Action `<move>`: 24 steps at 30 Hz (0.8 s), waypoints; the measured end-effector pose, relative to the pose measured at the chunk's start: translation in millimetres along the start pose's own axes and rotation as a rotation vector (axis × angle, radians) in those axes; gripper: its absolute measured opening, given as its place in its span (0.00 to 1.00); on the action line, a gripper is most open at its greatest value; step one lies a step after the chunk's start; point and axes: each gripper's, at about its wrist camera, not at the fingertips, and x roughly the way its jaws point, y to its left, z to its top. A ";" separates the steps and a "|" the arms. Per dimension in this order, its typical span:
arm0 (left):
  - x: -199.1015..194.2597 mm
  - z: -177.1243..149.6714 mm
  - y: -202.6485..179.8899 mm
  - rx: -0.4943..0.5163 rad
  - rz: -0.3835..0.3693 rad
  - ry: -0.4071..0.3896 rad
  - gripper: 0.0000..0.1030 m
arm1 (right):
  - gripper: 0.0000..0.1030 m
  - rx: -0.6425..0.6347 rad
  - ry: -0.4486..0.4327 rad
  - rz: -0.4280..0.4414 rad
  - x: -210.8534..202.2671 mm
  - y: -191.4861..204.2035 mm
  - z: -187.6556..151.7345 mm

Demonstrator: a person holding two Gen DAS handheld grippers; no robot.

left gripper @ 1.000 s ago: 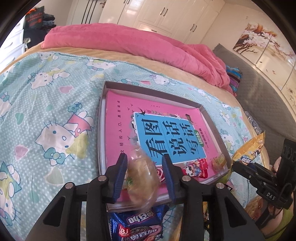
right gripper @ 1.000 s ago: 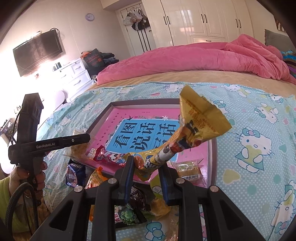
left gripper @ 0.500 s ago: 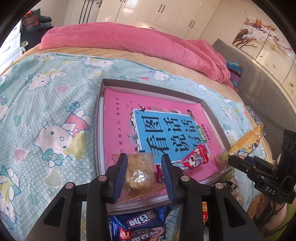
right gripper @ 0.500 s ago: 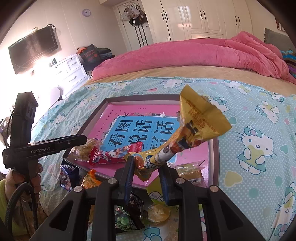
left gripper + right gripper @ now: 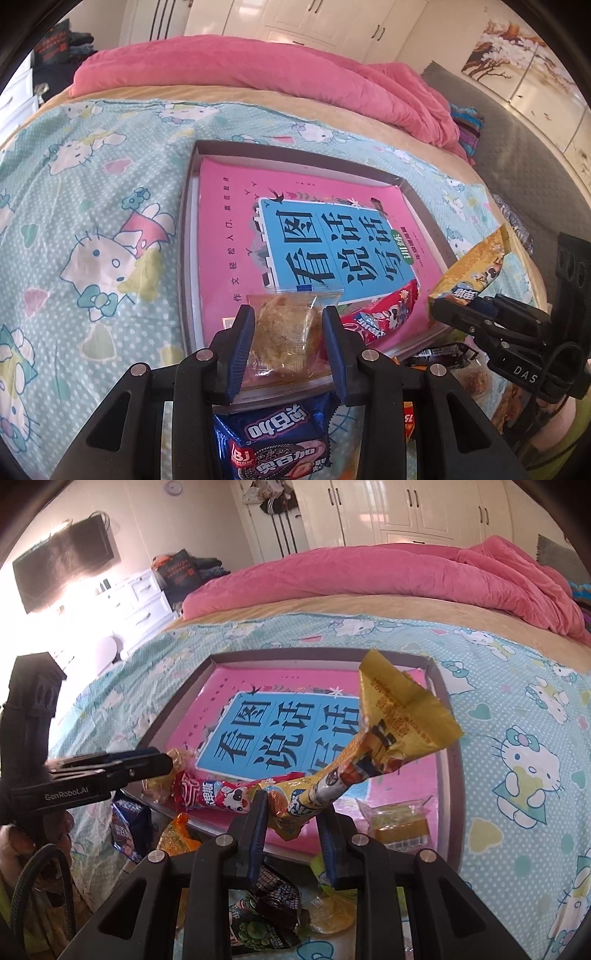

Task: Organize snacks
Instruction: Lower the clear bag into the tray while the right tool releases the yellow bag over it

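A shallow grey box (image 5: 192, 206) with a pink and blue book cover inside lies on the bed. My left gripper (image 5: 289, 325) straddles a clear-wrapped pastry (image 5: 284, 332) lying at the box's near edge; the jaws stand a little wider than the packet. A red snack packet (image 5: 384, 314) lies beside it in the box. My right gripper (image 5: 291, 812) is shut on a yellow snack bag (image 5: 388, 734) and holds it above the box's near right part. The left gripper also shows in the right wrist view (image 5: 110, 768).
A blue cookie packet (image 5: 273, 439) lies just outside the box near me. Several loose snacks (image 5: 266, 915) lie on the sheet below the right gripper. A small yellow packet (image 5: 399, 819) sits in the box's right corner. A pink duvet (image 5: 369, 576) is heaped at the back.
My left gripper lowered the pastry onto the box's near edge and its jaws widened around it. The red packet now lies flat. The right gripper held the yellow bag almost still.
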 end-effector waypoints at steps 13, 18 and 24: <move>2.3 -0.4 -1.0 -0.002 -0.001 0.006 0.38 | 0.26 -0.023 0.044 0.006 11.4 10.5 -5.3; 2.8 -0.1 -0.9 -0.001 -0.002 0.006 0.38 | 0.26 -0.036 0.045 -0.008 10.6 12.3 -6.7; 2.3 -0.2 -1.0 0.000 -0.001 0.006 0.38 | 0.26 -0.026 0.043 -0.019 8.8 11.3 -7.2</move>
